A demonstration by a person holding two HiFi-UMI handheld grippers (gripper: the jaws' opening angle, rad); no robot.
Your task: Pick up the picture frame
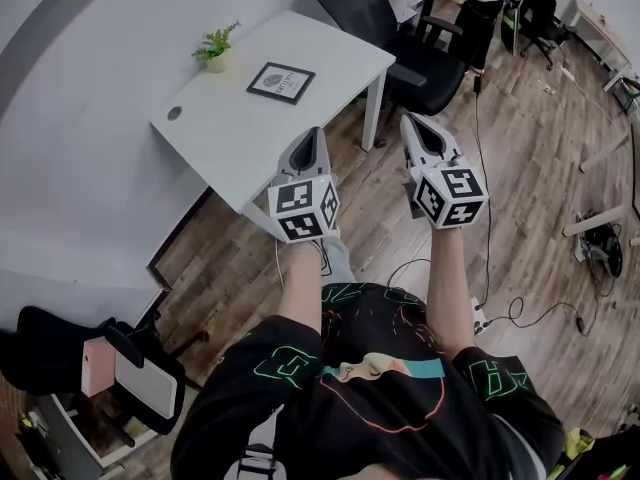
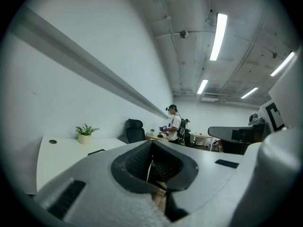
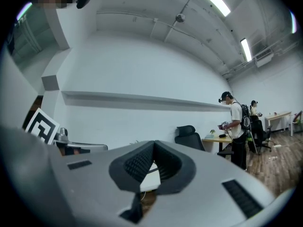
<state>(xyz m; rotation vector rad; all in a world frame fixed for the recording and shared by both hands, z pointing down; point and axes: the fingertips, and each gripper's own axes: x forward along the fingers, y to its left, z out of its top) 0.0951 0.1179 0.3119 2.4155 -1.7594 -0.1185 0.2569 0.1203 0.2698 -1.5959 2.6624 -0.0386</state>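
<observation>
A black picture frame (image 1: 281, 82) with a white mat lies flat on the white desk (image 1: 230, 133), near its middle. In the left gripper view the picture frame (image 2: 96, 152) shows as a thin dark sliver on the desk (image 2: 57, 157). My left gripper (image 1: 313, 133) is shut and empty, held level just off the desk's near edge. Beside it my right gripper (image 1: 410, 120) is also shut and empty, over the wooden floor near the desk's front leg. The jaws of both meet at the tips in each gripper view.
A small potted plant (image 1: 214, 48) stands at the desk's far side, by the wall. A black office chair (image 1: 395, 28) sits past the desk's right end. Cables run across the floor (image 1: 520, 313). A person (image 3: 234, 126) stands at a far desk.
</observation>
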